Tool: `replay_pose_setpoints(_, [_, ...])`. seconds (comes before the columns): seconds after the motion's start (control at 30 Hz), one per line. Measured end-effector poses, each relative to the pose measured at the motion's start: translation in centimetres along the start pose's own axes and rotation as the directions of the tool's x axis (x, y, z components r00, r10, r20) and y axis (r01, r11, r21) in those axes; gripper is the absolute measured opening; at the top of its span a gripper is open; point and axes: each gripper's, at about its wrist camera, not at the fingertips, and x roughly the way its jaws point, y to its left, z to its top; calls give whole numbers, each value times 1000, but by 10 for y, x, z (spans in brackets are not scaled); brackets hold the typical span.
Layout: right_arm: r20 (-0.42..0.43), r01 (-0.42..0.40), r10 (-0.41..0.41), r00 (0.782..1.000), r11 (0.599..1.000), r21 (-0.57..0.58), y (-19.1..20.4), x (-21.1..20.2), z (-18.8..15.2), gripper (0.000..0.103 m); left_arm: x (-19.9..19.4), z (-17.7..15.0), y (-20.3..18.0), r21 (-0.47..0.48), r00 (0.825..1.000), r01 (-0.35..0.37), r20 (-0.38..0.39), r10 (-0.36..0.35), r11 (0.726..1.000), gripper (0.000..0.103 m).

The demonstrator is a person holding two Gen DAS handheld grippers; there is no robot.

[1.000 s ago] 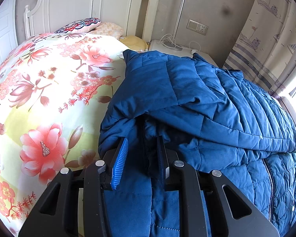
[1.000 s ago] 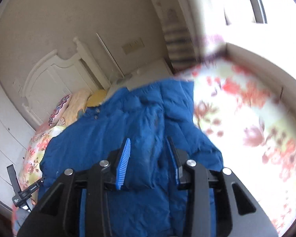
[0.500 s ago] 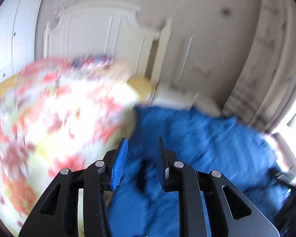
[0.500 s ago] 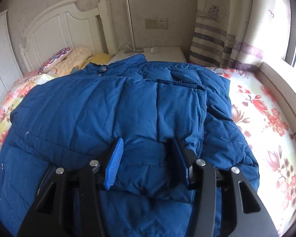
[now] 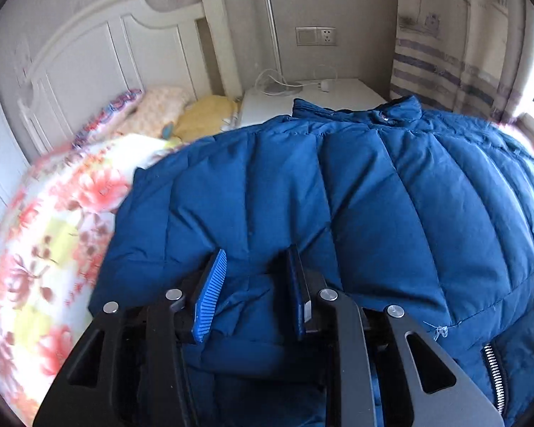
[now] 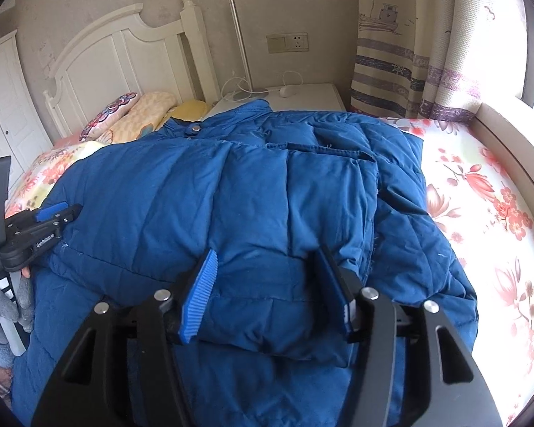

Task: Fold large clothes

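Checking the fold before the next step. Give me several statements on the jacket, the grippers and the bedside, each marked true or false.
1. The blue jacket lies on the floral bedspread. True.
2. The right gripper is clamped shut. False: its jaws stand apart, astride a folded layer.
3. The left gripper is open. True.
4. The jacket is red. False: it is blue.
5. A wall socket sits above the nightstand. True.

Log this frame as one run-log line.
stage: sleeves folded | left gripper: open over blue puffer jacket | right gripper: open over folded sleeve | surface: floral bedspread
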Motion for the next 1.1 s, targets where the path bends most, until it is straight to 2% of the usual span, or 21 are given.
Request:
replay_pose_setpoints(0.2, [-62,27,-26,998,1000,9,9,-10,18,60,0,0,9,-38,999,42,-2,-42,998,21])
replay_pose_setpoints(0.3, [39,58,-56,998,997,-42,29,-18,43,60,-1,2,8,-32,999,34,-3,-34,999,21])
replay_pose_setpoints(0.37, [66,67,-62,996,995,-69,39,-9,53,63,-2,1,8,-32,999,34,-2,-34,999,21])
replay_pose_setpoints(0.4, [59,70,-65,996,994,-88,44,2,56,64,-2,1,6,-32,999,35,-2,-35,999,21])
replay_pose_setpoints(0.43, [-12,93,-95,995,990,-108,46,29,56,64,-2,1,7,-33,999,36,-2,-36,999,21])
replay_pose_setpoints(0.47, [-74,92,-101,992,990,-110,45,49,52,69,-2,1,7,-34,999,38,-1,-38,999,21])
replay_pose_setpoints(0.53, [-61,83,-91,994,988,-127,45,58,48,71,-2,1,7,-41,999,48,-2,-49,998,21])
replay_pose_setpoints(0.6, [-62,88,-97,993,987,-134,46,58,49,71,-5,6,9,-43,996,64,-53,-66,997,21])
replay_pose_setpoints(0.67, [-54,86,-94,994,988,-131,45,57,48,71,-10,19,13,-65,981,102,-160,-111,993,21])
replay_pose_setpoints(0.7, [-54,88,-96,994,987,-132,46,57,47,71,-14,34,19,-111,962,153,-211,-173,982,21])
replay_pose_setpoints(0.77, [-53,100,-108,993,985,-142,48,59,47,71,-20,59,28,-199,939,234,-208,-274,952,22])
replay_pose_setpoints(0.8, [-51,104,-113,992,984,-146,48,58,46,71,-22,69,29,-214,937,246,-198,-289,945,28])
replay_pose_setpoints(0.83, [-50,106,-115,992,983,-147,49,59,45,71,-21,80,27,-210,944,237,-183,-276,949,34])
replay_pose_setpoints(0.87, [-49,106,-115,992,983,-147,49,59,45,71,-16,92,20,-181,960,200,-162,-229,963,56])
replay_pose_setpoints(0.9, [-49,104,-112,992,984,-146,48,59,44,71,-10,98,15,-161,966,185,-151,-210,969,84])
replay_pose_setpoints(0.93, [-48,102,-110,993,984,-145,47,59,43,71,0,102,8,-135,970,173,-145,-192,976,92])
replay_pose_setpoints(1.0, [-46,98,-106,993,985,-142,46,58,43,71,30,102,-6,-82,978,118,-164,-130,990,93])
replay_pose_setpoints(1.07, [-47,97,-104,993,985,-142,46,58,43,71,57,90,-11,-61,977,70,-197,-81,996,95])
replay_pose_setpoints(1.1, [-47,92,-100,994,986,-142,47,57,42,72,62,85,-10,-64,978,80,-187,-91,995,98])
